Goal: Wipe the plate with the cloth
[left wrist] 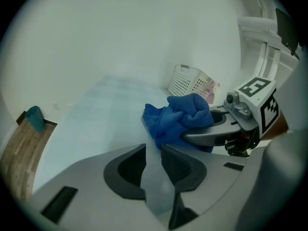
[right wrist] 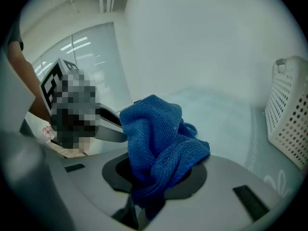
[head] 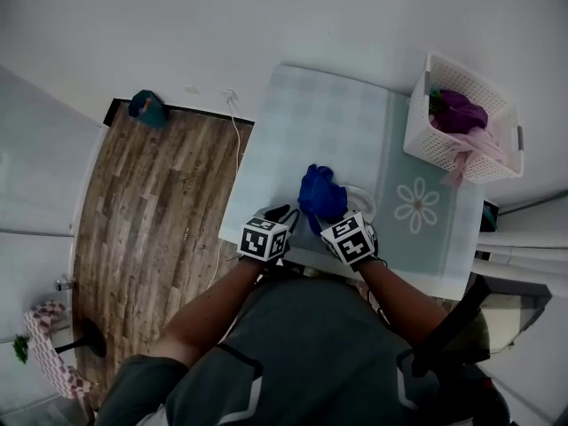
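Note:
A blue cloth (head: 319, 192) is bunched over a white plate (head: 365, 204) on the pale checked table; only the plate's right rim shows in the head view. My right gripper (head: 319, 222) is shut on the blue cloth (right wrist: 156, 138), which fills its jaws and hangs over them. My left gripper (head: 286, 213) sits just left of the cloth, its jaws almost together on a thin pale edge (left wrist: 153, 153) that looks like the plate's near rim. In the left gripper view the cloth (left wrist: 180, 119) lies just ahead, with the right gripper (left wrist: 211, 129) across it.
A white slatted basket (head: 461, 118) with purple and pink fabric stands at the table's far right corner. A flower print (head: 417, 204) marks the table covering right of the plate. Wood floor with a teal object (head: 146, 109) lies to the left.

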`<state>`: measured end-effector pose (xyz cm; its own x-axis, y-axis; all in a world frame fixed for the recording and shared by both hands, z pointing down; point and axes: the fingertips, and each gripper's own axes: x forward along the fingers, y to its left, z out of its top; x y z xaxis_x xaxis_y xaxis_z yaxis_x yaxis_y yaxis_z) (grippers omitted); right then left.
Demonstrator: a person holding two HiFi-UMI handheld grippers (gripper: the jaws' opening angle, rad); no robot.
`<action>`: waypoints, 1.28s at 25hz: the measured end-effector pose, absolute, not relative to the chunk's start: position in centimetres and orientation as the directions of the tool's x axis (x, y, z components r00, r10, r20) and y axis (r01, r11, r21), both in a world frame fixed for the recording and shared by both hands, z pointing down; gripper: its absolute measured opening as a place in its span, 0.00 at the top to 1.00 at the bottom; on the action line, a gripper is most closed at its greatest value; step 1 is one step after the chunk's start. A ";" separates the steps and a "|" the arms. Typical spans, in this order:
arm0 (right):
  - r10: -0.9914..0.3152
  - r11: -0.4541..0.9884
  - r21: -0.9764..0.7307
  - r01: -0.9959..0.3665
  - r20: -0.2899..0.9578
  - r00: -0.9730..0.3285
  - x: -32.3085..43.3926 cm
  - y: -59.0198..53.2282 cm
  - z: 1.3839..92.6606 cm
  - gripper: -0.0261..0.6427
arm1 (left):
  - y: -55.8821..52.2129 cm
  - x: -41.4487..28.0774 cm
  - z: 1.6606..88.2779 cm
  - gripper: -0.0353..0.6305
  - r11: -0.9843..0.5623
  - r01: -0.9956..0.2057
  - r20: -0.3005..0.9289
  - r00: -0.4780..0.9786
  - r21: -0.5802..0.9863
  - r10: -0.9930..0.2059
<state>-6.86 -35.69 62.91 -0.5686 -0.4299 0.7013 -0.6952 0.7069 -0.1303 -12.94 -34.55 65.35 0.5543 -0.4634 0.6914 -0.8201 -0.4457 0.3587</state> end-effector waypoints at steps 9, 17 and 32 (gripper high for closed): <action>-0.537 0.547 -0.112 -0.829 0.713 -0.451 1.0 -35.5 63.2 0.78 | -33.9 -11.4 65.0 0.81 -0.450 -0.814 0.669 0.567 0.367 -0.480; -0.609 0.459 -0.075 -0.885 0.699 -0.375 6.4 -35.3 62.6 0.78 | -34.3 -9.6 64.8 0.81 -0.490 -0.795 0.673 0.583 0.357 -0.455; -0.517 0.652 -0.187 -0.735 0.599 -0.612 -6.2 -33.4 58.8 0.78 | -35.4 -11.5 64.2 0.81 -0.467 -0.818 0.684 0.552 0.335 -0.476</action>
